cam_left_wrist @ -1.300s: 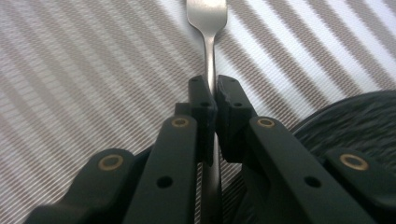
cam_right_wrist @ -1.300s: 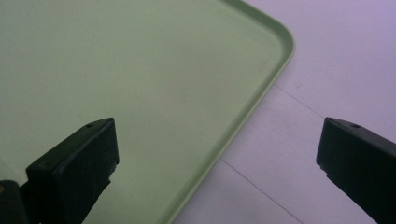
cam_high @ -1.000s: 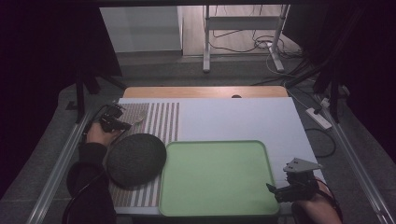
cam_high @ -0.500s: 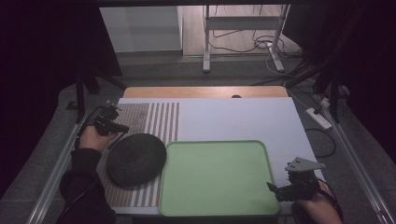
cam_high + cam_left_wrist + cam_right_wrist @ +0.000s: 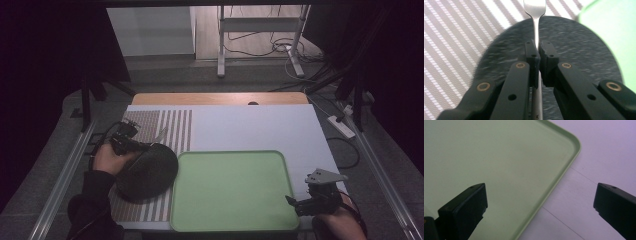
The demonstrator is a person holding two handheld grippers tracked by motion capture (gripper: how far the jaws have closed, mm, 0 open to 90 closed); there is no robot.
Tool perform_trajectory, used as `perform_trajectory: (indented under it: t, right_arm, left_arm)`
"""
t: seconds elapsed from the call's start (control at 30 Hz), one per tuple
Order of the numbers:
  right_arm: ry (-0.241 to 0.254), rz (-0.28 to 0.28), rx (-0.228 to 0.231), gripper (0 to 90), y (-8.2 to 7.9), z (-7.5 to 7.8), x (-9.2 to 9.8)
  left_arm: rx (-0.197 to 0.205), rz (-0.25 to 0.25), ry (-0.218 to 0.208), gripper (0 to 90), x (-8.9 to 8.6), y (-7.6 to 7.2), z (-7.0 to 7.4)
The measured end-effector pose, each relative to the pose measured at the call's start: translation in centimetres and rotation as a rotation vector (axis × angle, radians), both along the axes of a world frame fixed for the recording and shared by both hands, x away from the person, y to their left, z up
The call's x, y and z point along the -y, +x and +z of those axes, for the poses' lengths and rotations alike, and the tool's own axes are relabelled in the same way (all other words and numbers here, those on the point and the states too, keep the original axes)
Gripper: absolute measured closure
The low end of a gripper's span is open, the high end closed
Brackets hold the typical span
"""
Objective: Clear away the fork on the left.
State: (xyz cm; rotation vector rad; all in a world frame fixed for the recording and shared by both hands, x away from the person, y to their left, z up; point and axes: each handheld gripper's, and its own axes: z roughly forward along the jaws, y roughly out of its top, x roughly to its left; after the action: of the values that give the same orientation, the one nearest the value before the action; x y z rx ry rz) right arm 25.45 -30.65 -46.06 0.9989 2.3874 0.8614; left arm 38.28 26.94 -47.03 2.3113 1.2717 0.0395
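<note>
While the left claw (image 5: pixel 131 141) hangs over the near-left part of the white counter (image 5: pixel 250 127), its two black jaws are pressed onto the handle of a slim silver metal fork (image 5: pixel 534 15), which runs between them and points away from the hand. In the left gripper view the fork's neck and the base of its tines reach past the far rim of a round, dark grey speckled plate (image 5: pixel 579 47), above the brown-and-white striped woven placemat (image 5: pixel 456 37) on which the plate lies. From the high view the plate (image 5: pixel 150 172) sits on the mat's near half, its right edge just beside the left rim of a large pale green plastic tray (image 5: pixel 232 187) with rounded corners; whether they touch I cannot tell.

The right claw (image 5: pixel 305 205) is at the tray's near-right corner, jaws spread wide and gripping nothing. Its own view looks down between them at the tray's raised rim (image 5: pixel 564 167) and the bare white counter (image 5: pixel 599 157) beside it.
</note>
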Motion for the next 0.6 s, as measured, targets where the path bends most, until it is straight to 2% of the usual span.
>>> perform_trajectory:
  t: [0.37,0.6]
  right_arm:
    - [-0.003,0.006,0.001,0.0,0.0,0.0,-0.1]
    - [-0.008,0.009,0.002,0.0,0.0,0.0,-0.1]
  left_arm:
    - [0.016,-0.052,0.016,85.0,3.4,-2.6,0.2]
    - [0.003,-0.069,-0.003,85.0,5.0,-4.4,0.0]
